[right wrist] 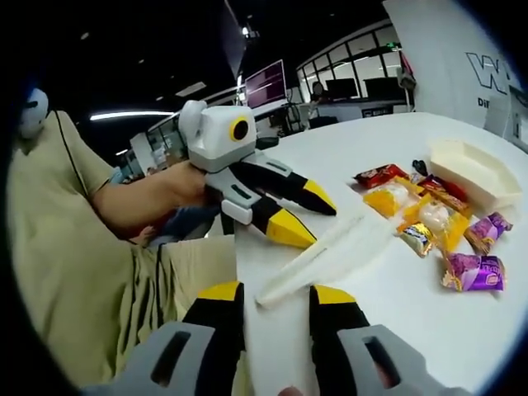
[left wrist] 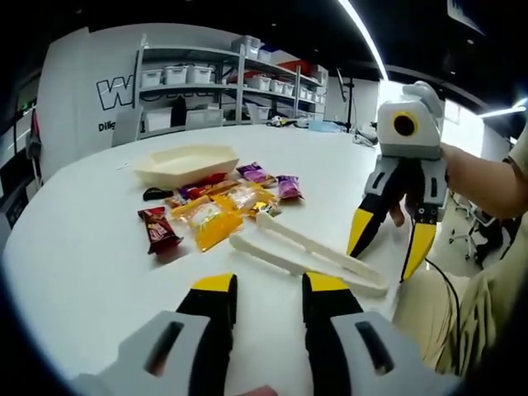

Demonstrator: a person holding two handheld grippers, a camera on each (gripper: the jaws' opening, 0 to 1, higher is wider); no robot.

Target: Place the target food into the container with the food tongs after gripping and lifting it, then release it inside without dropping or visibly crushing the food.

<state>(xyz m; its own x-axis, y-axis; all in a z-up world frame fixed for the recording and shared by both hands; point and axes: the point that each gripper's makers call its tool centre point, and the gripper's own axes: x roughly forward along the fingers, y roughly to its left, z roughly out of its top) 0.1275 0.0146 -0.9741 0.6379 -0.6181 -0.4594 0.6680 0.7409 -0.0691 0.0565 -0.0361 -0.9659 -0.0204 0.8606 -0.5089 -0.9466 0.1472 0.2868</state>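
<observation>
My food tongs (left wrist: 309, 254) lay flat on the white table (left wrist: 82, 256) near its front edge, their two arms nearly together and gripping nothing, with neither gripper touching them. In the left gripper view my left gripper (left wrist: 266, 297) hovered just short of the tongs with its jaws apart and nothing between them; my right gripper (left wrist: 390, 247) hung above the tongs' handle end at the table's right edge, jaws likewise spread and holding nothing. The target food was among a cluster of wrapped snacks (left wrist: 216, 206) toward the middle of the table: yellow and orange packets (right wrist: 388, 198), a red packet (left wrist: 158, 228), and purple packets (right wrist: 473, 272) at the far side of the cluster. I could not tell which packet was the target. The cream container (left wrist: 186, 163) stood just beyond the snacks, its inside hard to make out. A small dark object (left wrist: 157, 194) beside the container was too small to identify. Shelving with bins (left wrist: 223, 87) stood behind the table. In the right gripper view my sleeve and trousers (right wrist: 66, 272) hid the table's near corner.
</observation>
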